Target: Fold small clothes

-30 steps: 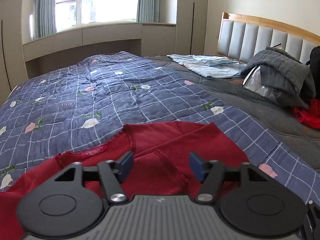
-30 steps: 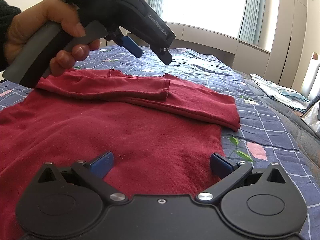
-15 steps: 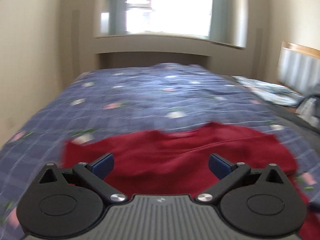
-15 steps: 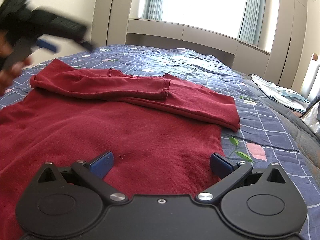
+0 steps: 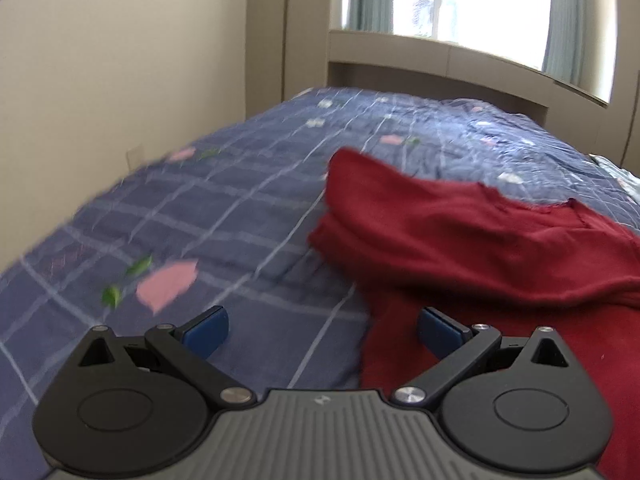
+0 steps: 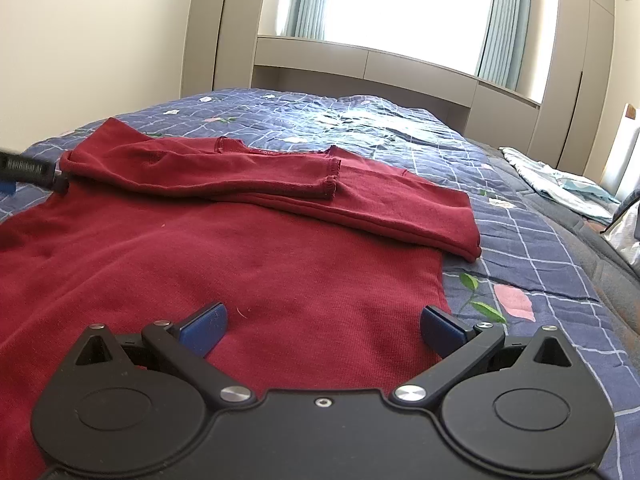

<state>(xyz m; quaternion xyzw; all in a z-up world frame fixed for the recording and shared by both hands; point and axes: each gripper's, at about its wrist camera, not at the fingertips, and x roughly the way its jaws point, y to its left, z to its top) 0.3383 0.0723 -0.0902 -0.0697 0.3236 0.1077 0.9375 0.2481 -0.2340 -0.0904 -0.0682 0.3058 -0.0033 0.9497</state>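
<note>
A dark red long-sleeved top [image 6: 248, 248] lies flat on the blue checked quilt [image 6: 520, 248], both sleeves folded across its chest. My left gripper [image 5: 322, 326] hangs open over the garment's left edge [image 5: 460, 236], one blue pad above the quilt and the other above red cloth, nothing between them. Its tip [image 6: 28, 168] shows at the far left in the right wrist view, beside the folded shoulder. My right gripper [image 6: 322, 326] stands open low over the lower body of the top, near its right side edge, gripping nothing.
The quilt [image 5: 224, 208] spreads wide to the left, up to a cream wall [image 5: 120, 60]. Pale blue clothes [image 6: 560, 184] lie at the far right of the bed. A window ledge with cabinets [image 6: 360, 68] runs behind the bed.
My left gripper has opened wider, left the folded sleeve and swung down to the garment's left side. The right gripper has stayed still.
</note>
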